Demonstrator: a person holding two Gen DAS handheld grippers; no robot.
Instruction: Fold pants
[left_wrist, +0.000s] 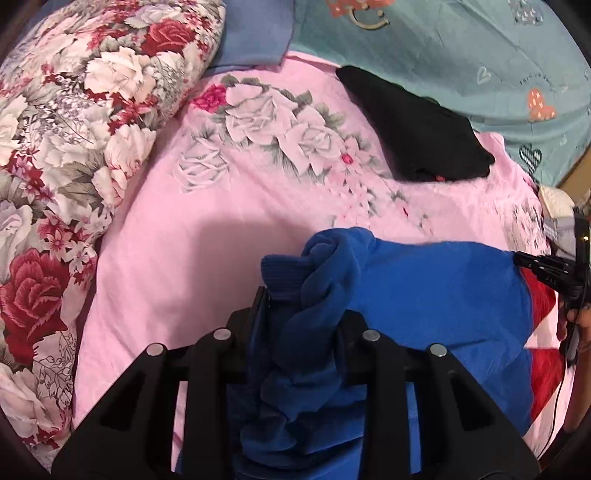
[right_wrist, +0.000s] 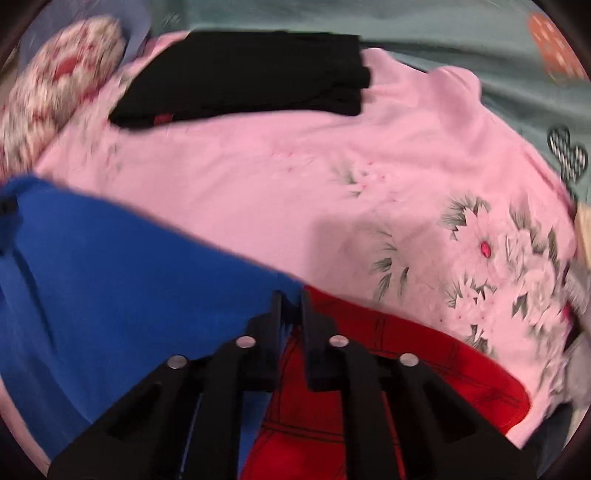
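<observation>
Where the fabric bunches at lower centre of the left wrist view, the pants (left_wrist: 424, 295) show as soft, thick fleece-like cloth: judged light, limp, non-slippery, not fragile, liable to sag and crumple wherever unsupported. Best hold, by judgement: the ribbed cuff and the opposite edge, so the cloth hangs taut between two points.

Item: pants, bright blue with a red section bearing thin dark lines; a ribbed blue cuff (left_wrist: 280, 275) stands up just above the left fingers. Red portion sits lower centre to lower right of the right wrist view, blue filling its lower left.

Location: spread across the lower part of both views, on a pink floral bedspread (left_wrist: 207, 229).

Left gripper (left_wrist: 303, 325): fingers closed on a twisted wad of blue cloth at the cuff end.

Right gripper (right_wrist: 291, 306): fingers drawn near together with a narrow gap, pinching the cloth edge where blue meets red; the view is blurred, so the grip depth is uncertain. It also shows at the right edge of the left wrist view, at the far end of the blue span.

Surroundings: black folded garment (left_wrist: 417, 133) in the upper right of the left wrist view, well apart from the pants; floral quilt (left_wrist: 74, 122) at left; teal printed sheet (left_wrist: 461, 44) along the top.
</observation>
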